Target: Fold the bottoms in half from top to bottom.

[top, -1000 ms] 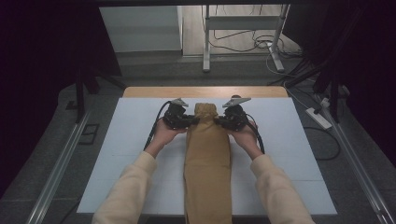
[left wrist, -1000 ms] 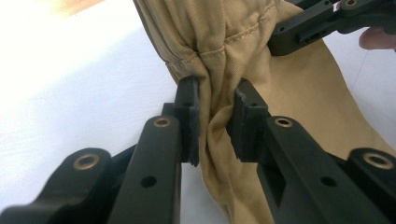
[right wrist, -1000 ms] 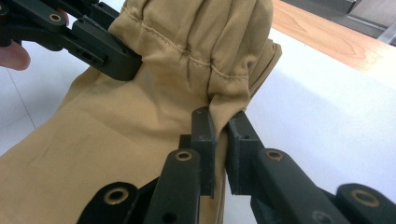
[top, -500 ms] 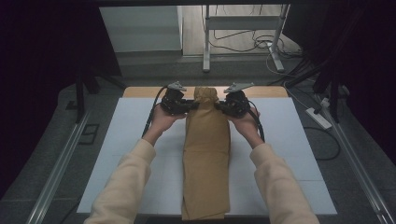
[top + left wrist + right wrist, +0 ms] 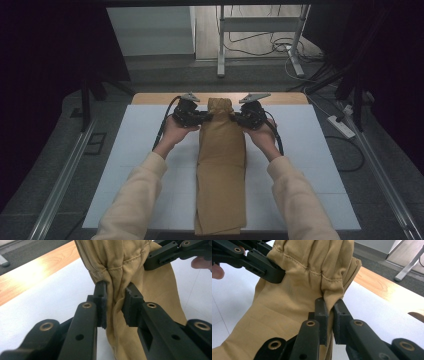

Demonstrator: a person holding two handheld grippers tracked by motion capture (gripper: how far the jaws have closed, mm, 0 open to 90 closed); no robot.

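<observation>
The left claw (image 5: 204, 117) and right claw (image 5: 234, 119) are each clamped on a far corner of the tan trousers (image 5: 221, 170), lifting that end off the white tabletop (image 5: 125, 165). The matte, stitched cotton bunches at the pinches. The trousers lie lengthwise, halved; folding seems barely begun.

The cloth (image 5: 221, 165) is plain tan, no pattern, with stitching in the same tan along its seams. Both grippers, left (image 5: 197, 118) and right (image 5: 239, 119), are black, with brass-coloured rivets on the jaws and a grey plate on top. The mat (image 5: 310, 150) is white. The table (image 5: 160, 98) edge beyond it is light wood. The sleeves (image 5: 131, 200) are cream. The floor (image 5: 165, 75) is dark grey.
</observation>
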